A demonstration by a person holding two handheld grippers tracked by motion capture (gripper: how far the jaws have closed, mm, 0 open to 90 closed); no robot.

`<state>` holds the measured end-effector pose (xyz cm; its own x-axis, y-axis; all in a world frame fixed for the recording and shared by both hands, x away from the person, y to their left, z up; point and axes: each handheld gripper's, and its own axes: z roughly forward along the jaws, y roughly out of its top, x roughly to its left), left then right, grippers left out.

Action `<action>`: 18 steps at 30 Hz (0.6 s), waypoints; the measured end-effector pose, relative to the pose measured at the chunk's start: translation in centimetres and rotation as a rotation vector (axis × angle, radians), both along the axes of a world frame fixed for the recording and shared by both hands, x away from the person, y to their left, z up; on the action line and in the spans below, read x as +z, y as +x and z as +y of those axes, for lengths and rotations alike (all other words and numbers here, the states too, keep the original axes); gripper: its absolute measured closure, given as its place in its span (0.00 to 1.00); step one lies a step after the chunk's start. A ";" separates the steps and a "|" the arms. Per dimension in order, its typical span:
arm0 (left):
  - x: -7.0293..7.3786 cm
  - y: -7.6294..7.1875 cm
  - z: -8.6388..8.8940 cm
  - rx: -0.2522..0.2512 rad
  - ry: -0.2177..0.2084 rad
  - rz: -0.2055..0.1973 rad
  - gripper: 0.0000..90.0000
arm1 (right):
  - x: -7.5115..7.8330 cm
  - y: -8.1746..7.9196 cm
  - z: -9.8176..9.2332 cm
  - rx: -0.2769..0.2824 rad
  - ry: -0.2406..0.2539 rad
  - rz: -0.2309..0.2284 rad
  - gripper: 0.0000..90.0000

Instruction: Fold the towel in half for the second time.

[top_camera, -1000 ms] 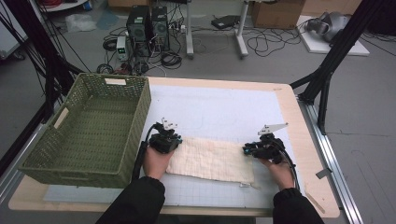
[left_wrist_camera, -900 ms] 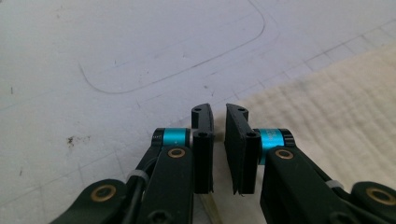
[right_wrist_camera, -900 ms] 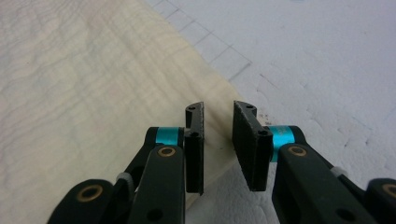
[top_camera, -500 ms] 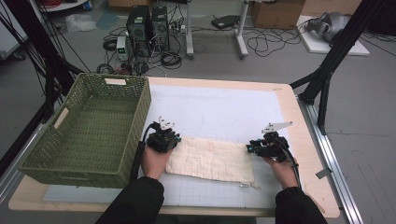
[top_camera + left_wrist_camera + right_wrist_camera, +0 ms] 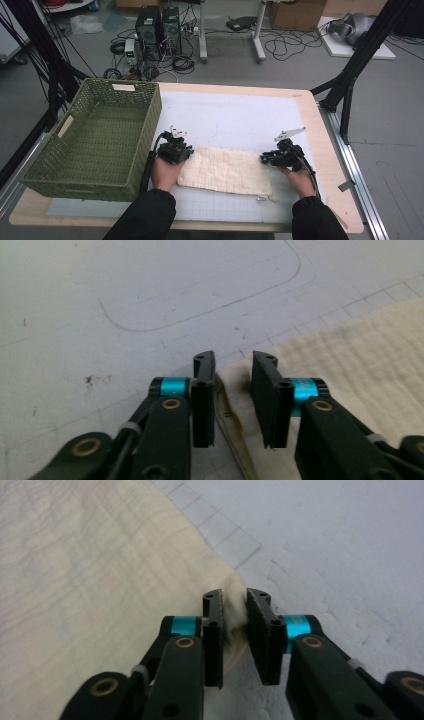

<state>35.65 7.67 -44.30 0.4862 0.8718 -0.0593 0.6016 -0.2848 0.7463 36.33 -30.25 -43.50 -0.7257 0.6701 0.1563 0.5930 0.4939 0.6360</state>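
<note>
The cream waffle-weave cloth [image 5: 226,171] lay lengthwise from nine to three o'clock on the bench [image 5: 240,112]. The left tool [image 5: 234,385] straddled its nine o'clock corner, jaws narrowing but apart; the right tool [image 5: 235,615] pinched the three o'clock corner.

Grey floor [image 5: 225,70] beyond the table [image 5: 310,115], strewn with cables [image 5: 285,47], computer towers [image 5: 159,27], cardboard box [image 5: 295,15].
</note>
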 end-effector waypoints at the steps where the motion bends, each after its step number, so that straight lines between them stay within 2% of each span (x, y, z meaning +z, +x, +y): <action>1: 0.0 -0.1 0.0 -0.003 0.002 -0.003 0.89 | 0.0 0.0 0.1 0.011 0.003 0.004 0.90; 3: 0.2 -0.2 -0.1 -0.004 0.013 -0.014 0.94 | 0.1 0.0 0.1 0.021 0.000 0.008 0.91; 5: 0.4 -0.3 0.1 0.011 -0.012 -0.029 0.95 | 0.1 0.1 -0.1 0.022 0.000 0.005 0.92; 7: 0.9 -0.4 0.3 0.026 -0.059 -0.056 0.95 | 0.5 0.3 -0.3 0.009 -0.017 0.001 0.92; 10: 1.9 -0.7 0.3 0.043 -0.107 -0.116 0.95 | 1.9 0.7 -0.7 -0.018 -0.015 -0.040 0.93; 12: 2.4 -0.6 0.3 0.046 -0.095 -0.151 0.95 | 3.2 1.1 -0.9 -0.030 -0.012 -0.077 0.93; 15: 2.6 -0.6 0.5 0.062 -0.108 -0.155 0.95 | 4.9 1.3 -1.0 -0.038 0.017 -0.114 0.93; 16: 2.5 -0.7 0.6 0.060 -0.106 -0.152 0.95 | 5.0 1.3 -0.9 -0.037 0.025 -0.119 0.93; 18: 2.1 -0.9 0.9 0.062 -0.115 -0.153 0.95 | 4.5 1.3 -0.7 -0.028 0.017 -0.097 0.92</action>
<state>34.78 8.52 -42.19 0.4430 0.8919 -0.0903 0.4927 -0.1580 0.8557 37.59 -30.97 -39.00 -0.7192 0.6879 0.0974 0.5413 0.4670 0.6992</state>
